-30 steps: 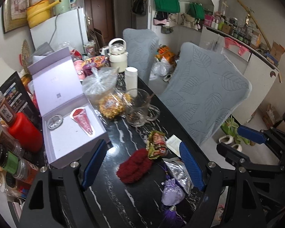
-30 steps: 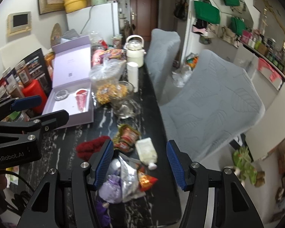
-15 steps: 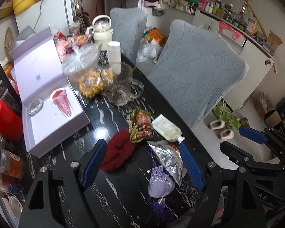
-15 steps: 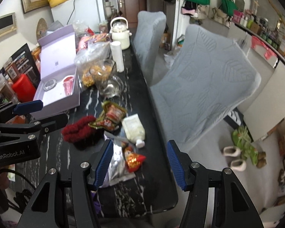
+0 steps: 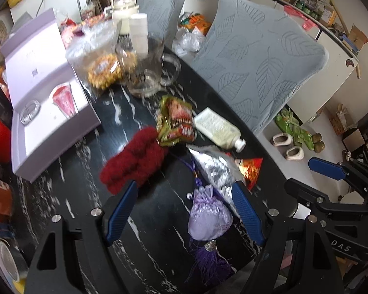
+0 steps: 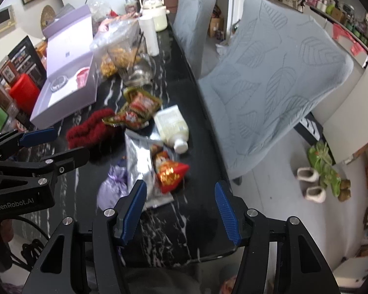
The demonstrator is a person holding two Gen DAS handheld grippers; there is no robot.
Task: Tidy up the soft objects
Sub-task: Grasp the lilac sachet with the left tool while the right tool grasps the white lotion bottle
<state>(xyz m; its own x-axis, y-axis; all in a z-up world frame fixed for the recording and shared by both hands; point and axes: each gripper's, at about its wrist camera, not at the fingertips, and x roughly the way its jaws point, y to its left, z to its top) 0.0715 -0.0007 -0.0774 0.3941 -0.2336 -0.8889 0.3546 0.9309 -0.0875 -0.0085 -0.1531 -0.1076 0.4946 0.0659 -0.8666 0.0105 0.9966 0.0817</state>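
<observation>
- Below, the left gripper (image 5: pixel 184 210) is held open and empty, a purple pouch (image 5: pixel 209 218) seen between its fingers.
- The right gripper (image 6: pixel 180 210) is held open, empty.
- A red knit piece (image 5: pixel 135 158) is seen mid-frame on the black table (image 5: pixel 85 196).

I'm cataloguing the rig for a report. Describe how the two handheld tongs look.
Both are black angular frames with triangular cut-outs and silver screw heads. The left tongs and right tongs each have two long fingers faced with ribbed blue pads. In the right wrist view the left unit's side reads "GenRobot.AI" in pale letters, and a black cable hangs below it.
</observation>
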